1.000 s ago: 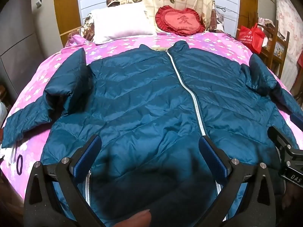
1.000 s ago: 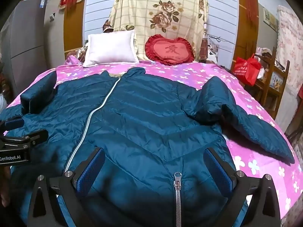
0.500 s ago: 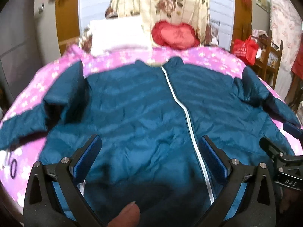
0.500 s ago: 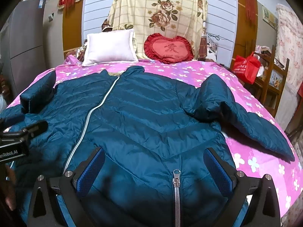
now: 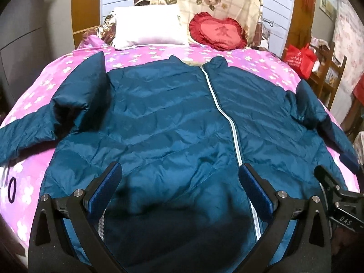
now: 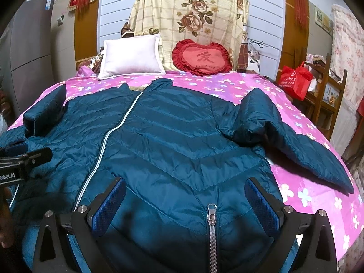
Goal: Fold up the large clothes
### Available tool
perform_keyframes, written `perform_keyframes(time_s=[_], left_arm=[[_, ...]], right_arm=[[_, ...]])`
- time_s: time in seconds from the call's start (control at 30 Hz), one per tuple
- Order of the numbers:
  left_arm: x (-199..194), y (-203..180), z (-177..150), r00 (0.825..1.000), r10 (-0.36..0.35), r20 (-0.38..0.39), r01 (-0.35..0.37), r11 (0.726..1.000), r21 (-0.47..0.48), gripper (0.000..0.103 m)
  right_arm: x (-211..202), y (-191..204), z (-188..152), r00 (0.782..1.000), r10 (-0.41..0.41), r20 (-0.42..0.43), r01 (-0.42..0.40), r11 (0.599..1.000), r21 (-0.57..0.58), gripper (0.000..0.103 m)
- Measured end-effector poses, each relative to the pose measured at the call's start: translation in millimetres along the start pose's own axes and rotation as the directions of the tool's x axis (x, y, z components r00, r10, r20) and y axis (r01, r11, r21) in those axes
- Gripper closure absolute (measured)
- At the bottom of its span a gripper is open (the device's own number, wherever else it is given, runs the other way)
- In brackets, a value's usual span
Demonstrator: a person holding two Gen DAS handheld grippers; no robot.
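A dark teal quilted jacket lies spread front-up on a pink flowered bedspread, zipped shut with a pale zipper down its middle. Both sleeves stick out sideways, each bent near the shoulder. My left gripper hovers open over the jacket's lower left front, nothing between its blue pads. My right gripper is open over the lower right front, above a pocket zipper pull. Each gripper shows at the edge of the other's view: the right gripper and the left gripper.
A white pillow and a red heart cushion lean at the bed's head under a floral cloth. A red bag sits on wooden furniture to the right. A grey cabinet stands to the left.
The left wrist view swung and shifted slightly over the jacket's hem, then steadied; the fingertip at its bottom edge is gone. The right gripper hardly moved. Both stayed open and the jacket lies unchanged.
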State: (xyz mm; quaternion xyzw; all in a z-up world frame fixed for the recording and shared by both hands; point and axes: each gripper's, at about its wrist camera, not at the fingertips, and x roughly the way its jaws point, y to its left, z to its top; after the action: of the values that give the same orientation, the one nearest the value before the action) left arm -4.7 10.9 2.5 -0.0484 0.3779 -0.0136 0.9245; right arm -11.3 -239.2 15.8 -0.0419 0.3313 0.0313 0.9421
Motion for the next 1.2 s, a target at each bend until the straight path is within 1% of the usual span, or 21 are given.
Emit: perform_keyframes(time_s=[0.1, 0.23, 0.33, 0.4, 0.5, 0.67, 0.7, 0.8, 0.9, 0.97, 1.1, 1.13, 1.2], left_arm=[[-1.8, 0.2, -1.3, 1.000, -0.014, 0.003, 0.014, 1.000, 0.003, 0.000], [-8.0, -10.7, -2.5, 0.999, -0.023, 0.039, 0.021, 0.998, 0.067, 0.001], [-11.1, -19.3, -5.1, 0.998, -0.003, 0.066, -0.004, 0.994, 0.107, 0.001], [-11.9, -21.8, -6.0, 0.997, -0.002, 0.077, -0.008, 0.992, 0.124, 0.001], [-9.7, -20.3, -7.4, 0.996, 0.010, 0.088, -0.021, 0.992, 0.122, 0.001], [-12.1, -17.1, -10.9, 0.985, 0.060, 0.161, -0.077, 0.992, 0.101, 0.001], [-12.7, -17.3, -10.9, 0.984, 0.060, 0.167, -0.078, 0.991, 0.104, 0.000], [-11.9, -20.3, -10.2, 0.989, 0.040, 0.139, -0.057, 0.990, 0.126, 0.001], [-7.8, -20.3, -9.4, 0.992, 0.065, 0.107, -0.079, 0.988, 0.133, 0.001], [-2.5, -18.7, -8.9, 0.992, 0.098, 0.078, -0.107, 0.985, 0.131, 0.000], [9.5, -10.9, -10.1, 0.993, 0.119, 0.006, -0.119, 0.988, 0.097, 0.001], [11.7, -9.4, -10.1, 0.993, 0.115, -0.007, -0.114, 0.989, 0.091, 0.001], [11.3, -8.7, -10.7, 0.993, 0.115, -0.006, -0.114, 0.990, 0.087, 0.001]], right_arm=[[-0.1, 0.3, -0.4, 1.000, -0.003, -0.004, 0.003, 1.000, 0.000, 0.000], [1.9, -0.6, -0.8, 1.000, -0.003, -0.011, 0.003, 1.000, 0.005, 0.000], [2.4, -0.5, -0.9, 1.000, -0.004, -0.011, 0.004, 1.000, 0.004, 0.000], [2.5, -0.6, -0.8, 1.000, -0.004, -0.013, 0.004, 1.000, 0.004, 0.000], [2.5, -0.5, -1.2, 1.000, -0.004, -0.014, 0.004, 1.000, 0.004, 0.000], [3.0, -0.5, -2.6, 1.000, -0.008, -0.020, 0.008, 1.000, 0.001, 0.000], [3.4, -0.2, -3.0, 1.000, -0.012, -0.023, 0.012, 1.000, -0.002, 0.000], [5.5, 1.6, -4.2, 0.999, -0.013, -0.031, 0.013, 1.000, -0.010, 0.000], [4.7, 1.5, -4.7, 0.999, -0.021, -0.031, 0.021, 1.000, -0.013, 0.000], [4.4, 0.8, -4.9, 0.999, -0.022, -0.031, 0.021, 1.000, -0.011, 0.000], [2.9, -0.2, -4.9, 0.999, -0.025, -0.028, 0.025, 1.000, -0.010, 0.000], [2.5, 0.1, -4.2, 0.999, -0.025, -0.027, 0.025, 1.000, -0.009, 0.000], [1.8, -0.7, -4.2, 0.999, -0.023, -0.024, 0.023, 1.000, -0.005, 0.000]])
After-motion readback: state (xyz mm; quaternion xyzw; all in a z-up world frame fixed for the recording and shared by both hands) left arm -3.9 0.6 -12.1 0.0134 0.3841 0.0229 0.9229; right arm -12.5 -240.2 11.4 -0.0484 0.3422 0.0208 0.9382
